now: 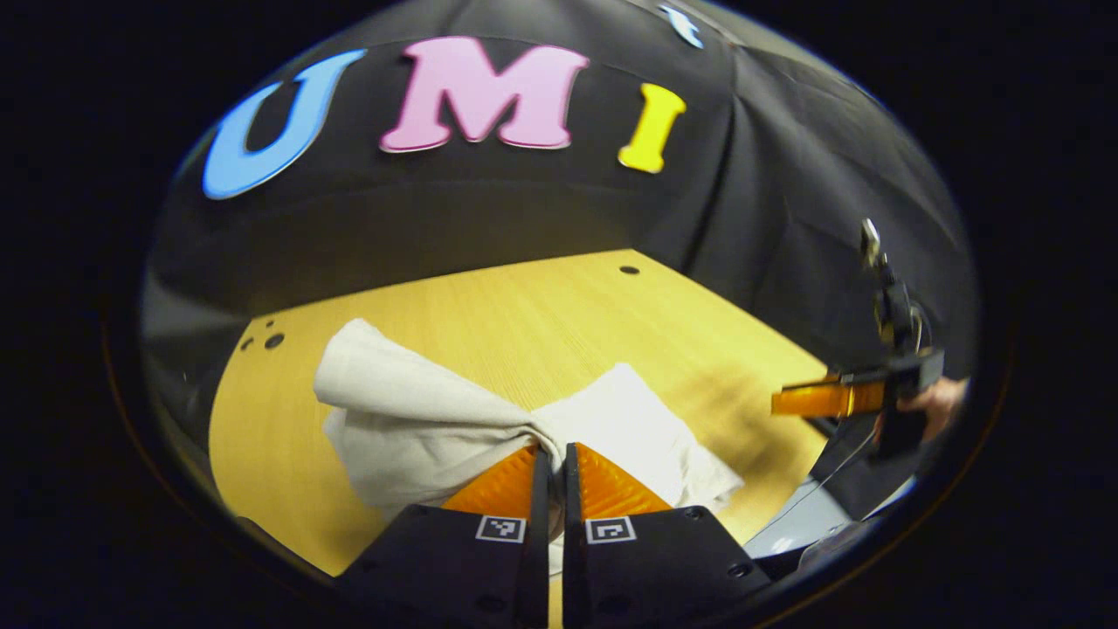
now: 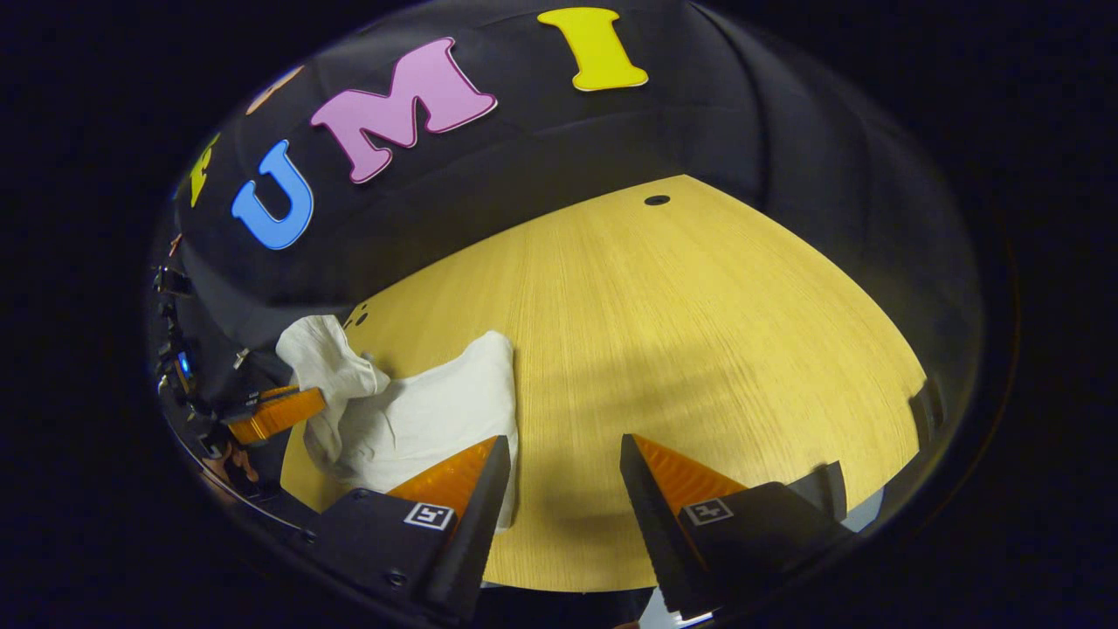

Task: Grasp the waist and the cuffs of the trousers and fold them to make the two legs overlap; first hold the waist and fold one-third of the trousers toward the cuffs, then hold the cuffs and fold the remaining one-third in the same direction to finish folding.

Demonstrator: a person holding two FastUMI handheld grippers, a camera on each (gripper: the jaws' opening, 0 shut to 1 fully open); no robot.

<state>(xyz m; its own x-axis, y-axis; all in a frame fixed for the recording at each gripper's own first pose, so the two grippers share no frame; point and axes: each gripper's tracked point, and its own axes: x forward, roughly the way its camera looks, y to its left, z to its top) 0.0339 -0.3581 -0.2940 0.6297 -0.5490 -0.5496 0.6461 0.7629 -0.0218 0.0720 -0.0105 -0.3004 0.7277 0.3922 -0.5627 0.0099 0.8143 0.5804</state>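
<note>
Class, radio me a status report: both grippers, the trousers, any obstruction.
Left gripper shut on trousers. Right gripper open above table. Trousers bunched. No obstruction seen.

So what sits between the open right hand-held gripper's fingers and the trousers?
Nothing: in the right gripper view, bare wooden table lies between the right hand-held gripper and the trousers.

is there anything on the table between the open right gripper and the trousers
Nothing visible. The right gripper hangs open over bare wooden table, and the cream trousers lie just beside its near finger, with no other object between. The left gripper is already shut on the cloth.
</note>
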